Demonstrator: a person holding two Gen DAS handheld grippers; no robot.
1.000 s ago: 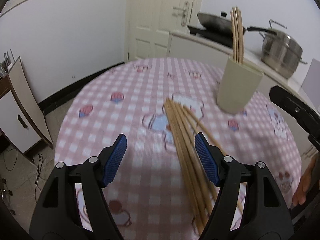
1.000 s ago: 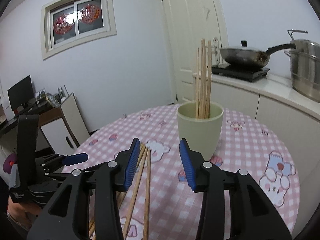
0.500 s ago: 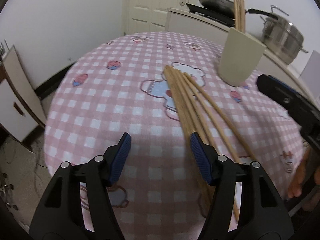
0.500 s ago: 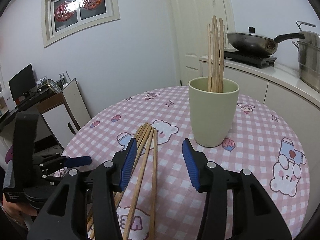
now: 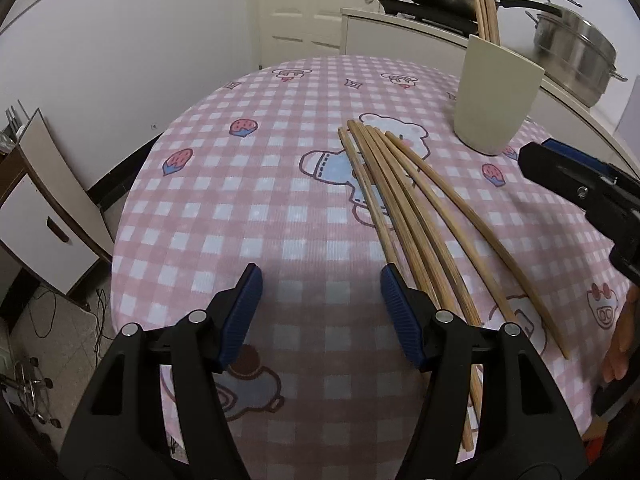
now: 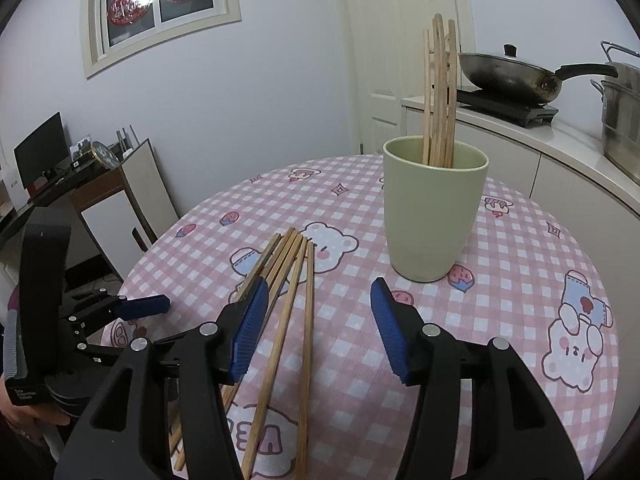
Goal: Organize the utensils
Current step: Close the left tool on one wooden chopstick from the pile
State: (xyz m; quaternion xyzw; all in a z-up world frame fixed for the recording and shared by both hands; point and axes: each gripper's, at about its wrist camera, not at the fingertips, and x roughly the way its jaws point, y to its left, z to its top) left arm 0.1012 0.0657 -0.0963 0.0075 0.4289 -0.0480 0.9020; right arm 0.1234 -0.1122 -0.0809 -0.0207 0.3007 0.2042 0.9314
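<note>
On pink checked tablecloth [image 5: 248, 184]: five loose chopsticks [image 5: 404, 216] fanned side by side, near ends spread, far tips bunched just short of one pale green cup [image 6: 434, 216] standing upright. Inside that cup, about four more chopsticks [image 6: 439, 92], upright; exact count hard to tell. Over table edge, left gripper [image 5: 320, 300] spread wide, holding nothing, right pad beside the fan; right gripper [image 6: 316, 312] likewise wide and unladen, above the loose sticks.
</note>
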